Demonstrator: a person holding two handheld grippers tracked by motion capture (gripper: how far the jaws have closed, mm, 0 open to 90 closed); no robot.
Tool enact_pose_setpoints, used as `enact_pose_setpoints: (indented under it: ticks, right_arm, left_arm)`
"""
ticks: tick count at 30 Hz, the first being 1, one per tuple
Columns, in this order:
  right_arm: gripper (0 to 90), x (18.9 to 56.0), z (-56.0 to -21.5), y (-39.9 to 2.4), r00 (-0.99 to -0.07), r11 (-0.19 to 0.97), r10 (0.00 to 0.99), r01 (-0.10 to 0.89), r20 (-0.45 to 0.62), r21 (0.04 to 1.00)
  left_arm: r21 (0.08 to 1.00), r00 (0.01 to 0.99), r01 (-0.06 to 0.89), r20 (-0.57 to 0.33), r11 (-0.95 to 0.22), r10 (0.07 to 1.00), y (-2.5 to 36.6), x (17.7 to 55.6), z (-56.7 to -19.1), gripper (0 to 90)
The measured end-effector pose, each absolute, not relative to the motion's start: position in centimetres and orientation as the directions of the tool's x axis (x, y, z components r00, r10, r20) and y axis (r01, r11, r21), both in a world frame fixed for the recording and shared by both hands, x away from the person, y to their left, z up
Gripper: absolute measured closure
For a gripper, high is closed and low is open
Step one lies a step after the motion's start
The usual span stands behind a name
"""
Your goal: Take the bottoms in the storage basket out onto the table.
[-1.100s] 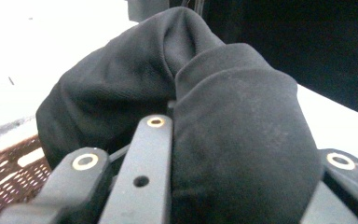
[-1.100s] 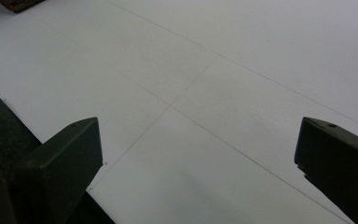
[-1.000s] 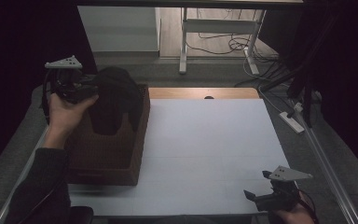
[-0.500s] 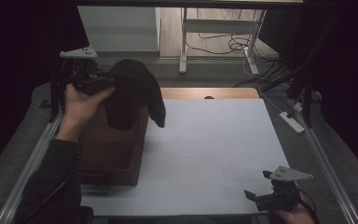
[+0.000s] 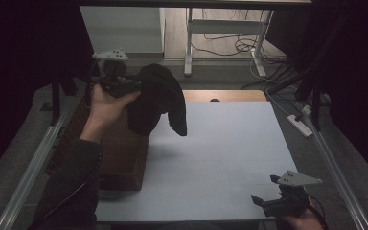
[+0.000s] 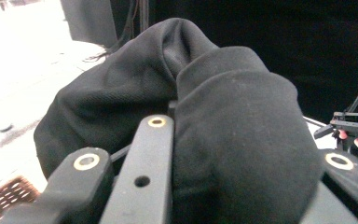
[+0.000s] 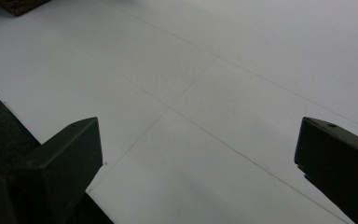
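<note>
Black fabric garment [image 5: 158, 98] is hanging in the air over the table's [image 5: 230, 143] far-left part, above the wicker basket [image 5: 120, 153], pinched in the left gripper [image 5: 124, 86]. Right gripper [image 5: 268, 203] is sitting at the near-right corner, jaws spread wide, holding nothing.

A dark sleeve [image 5: 72, 177] covers the person's left forearm. Both grippers, left [image 5: 117, 79] and right [image 5: 280, 203], are black, each topped by a grey three-cornered plate; brass-ringed screws [image 6: 156, 122] stud the left one's fingers [image 6: 144, 172].
</note>
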State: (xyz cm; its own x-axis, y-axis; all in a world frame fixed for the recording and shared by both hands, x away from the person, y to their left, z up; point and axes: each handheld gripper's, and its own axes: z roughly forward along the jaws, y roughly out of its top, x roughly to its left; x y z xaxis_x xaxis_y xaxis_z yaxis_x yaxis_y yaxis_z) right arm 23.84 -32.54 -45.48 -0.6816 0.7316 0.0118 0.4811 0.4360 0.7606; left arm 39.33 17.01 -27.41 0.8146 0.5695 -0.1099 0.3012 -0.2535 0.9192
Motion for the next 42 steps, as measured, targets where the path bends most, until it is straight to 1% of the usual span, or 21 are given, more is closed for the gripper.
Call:
enact_pose_setpoints:
  ticks: [15, 22, 33, 42]
  right_arm:
    - [1.2, 23.8, -45.5, -32.6, -0.684, 0.433, 0.73, 0.479, 0.015, 0.763]
    - [1.2, 23.8, -45.5, -32.6, -0.684, 0.435, 0.729, 0.479, 0.014, 0.762]
    - [1.1, 23.8, -45.5, -32.6, -0.685, 0.433, 0.728, 0.478, 0.016, 0.764]
    - [1.2, 23.8, -45.5, -32.6, -0.685, 0.434, 0.728, 0.478, 0.015, 0.764]
  left_arm:
    - [0.901, 0.839, 0.312, -0.111, -0.303, 0.533, 12.1, 40.5, -29.3, 84.1]
    - [0.892, 0.847, 0.323, -0.123, -0.317, 0.517, 10.4, 41.1, -30.7, 84.4]
    - [0.888, 0.863, 0.327, -0.141, -0.324, 0.485, 8.1, 41.6, -31.9, 84.5]
    - [0.858, 0.85, 0.367, -0.152, -0.359, 0.504, 6.8, 42.5, -35.0, 84.5]
